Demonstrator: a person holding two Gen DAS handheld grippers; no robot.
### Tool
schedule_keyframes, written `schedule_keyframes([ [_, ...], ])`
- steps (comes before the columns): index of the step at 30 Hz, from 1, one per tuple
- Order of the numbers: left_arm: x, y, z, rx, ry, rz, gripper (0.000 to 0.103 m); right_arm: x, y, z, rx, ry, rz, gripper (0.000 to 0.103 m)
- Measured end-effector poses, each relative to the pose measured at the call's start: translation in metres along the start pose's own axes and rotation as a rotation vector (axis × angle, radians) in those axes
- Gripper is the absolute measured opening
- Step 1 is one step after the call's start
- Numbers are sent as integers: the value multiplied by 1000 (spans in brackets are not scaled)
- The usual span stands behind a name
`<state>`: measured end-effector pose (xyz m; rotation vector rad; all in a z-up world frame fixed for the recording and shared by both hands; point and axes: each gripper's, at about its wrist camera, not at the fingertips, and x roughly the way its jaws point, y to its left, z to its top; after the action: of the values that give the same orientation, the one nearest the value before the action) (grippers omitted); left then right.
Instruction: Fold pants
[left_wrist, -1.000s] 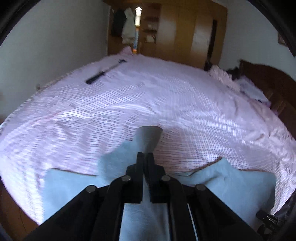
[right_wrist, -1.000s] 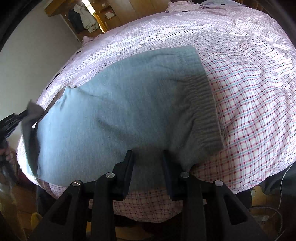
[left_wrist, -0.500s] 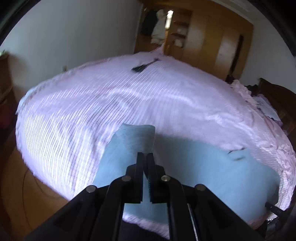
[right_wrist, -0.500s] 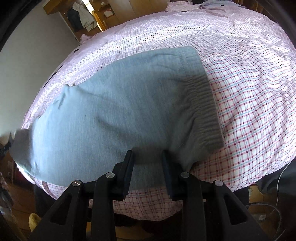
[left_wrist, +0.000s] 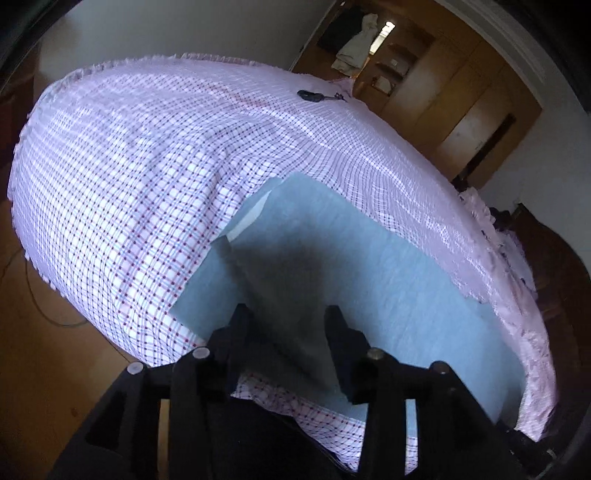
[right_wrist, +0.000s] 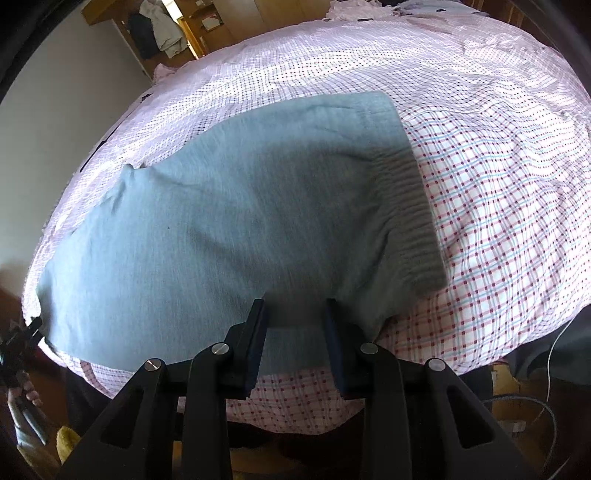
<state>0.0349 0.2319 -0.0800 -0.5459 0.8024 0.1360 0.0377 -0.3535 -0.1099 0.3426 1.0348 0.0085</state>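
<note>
Soft grey-blue pants (right_wrist: 229, 221) with a ribbed waistband (right_wrist: 413, 206) lie flat on the checked bed (right_wrist: 498, 192); the left gripper (left_wrist: 286, 314) and right gripper (right_wrist: 295, 306) are both wide, holding nothing.

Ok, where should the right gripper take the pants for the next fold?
Likely the ribbed waistband of the pants, near its front corner, approached from the bed's near edge. It is the thick, raised band, and the right gripper with open fingers is close beside it.
</note>
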Motion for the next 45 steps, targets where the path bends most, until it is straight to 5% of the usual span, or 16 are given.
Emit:
schedule_keyframes([
  [4, 9, -7, 0, 53, -17, 64, 43, -1, 0, -2, -5, 3, -2, 23],
  [7, 13, -2, 5, 21, -40, 65, 5, -1, -1, -2, 3, 4, 3, 23],
  [12, -17, -2, -2, 91, -115, 90, 5, -3, -1, -3, 1, 11, 3, 23],
  [16, 1, 8, -10, 119, -47, 121, 6, -5, -3, -5, 6, 13, 5, 23],
  [23, 0, 10, -4, 152, -40, 205, 27, -18, -10, -4, 23, 12, -3, 23],
  [27, -32, 5, -3, 187, -106, 225, 27, -62, -37, -8, 89, -113, 48, 24],
  [32, -38, -16, 6, 203, -76, 133, 29, -85, -80, -10, 193, -233, 28, 50],
  [35, -26, -35, 0, 233, -18, 74, 29, -72, -98, -13, 293, -200, 149, 50],
  [41, 4, -56, -19, 265, 84, 104, 29, -43, -82, -29, 344, -99, 410, 50],
  [43, 10, -61, -24, 283, 96, 122, 29, -32, -71, -32, 322, -52, 413, 50],
  [45, 15, -65, -26, 299, 101, 148, 30, -18, -61, -35, 283, -19, 306, 50],
])
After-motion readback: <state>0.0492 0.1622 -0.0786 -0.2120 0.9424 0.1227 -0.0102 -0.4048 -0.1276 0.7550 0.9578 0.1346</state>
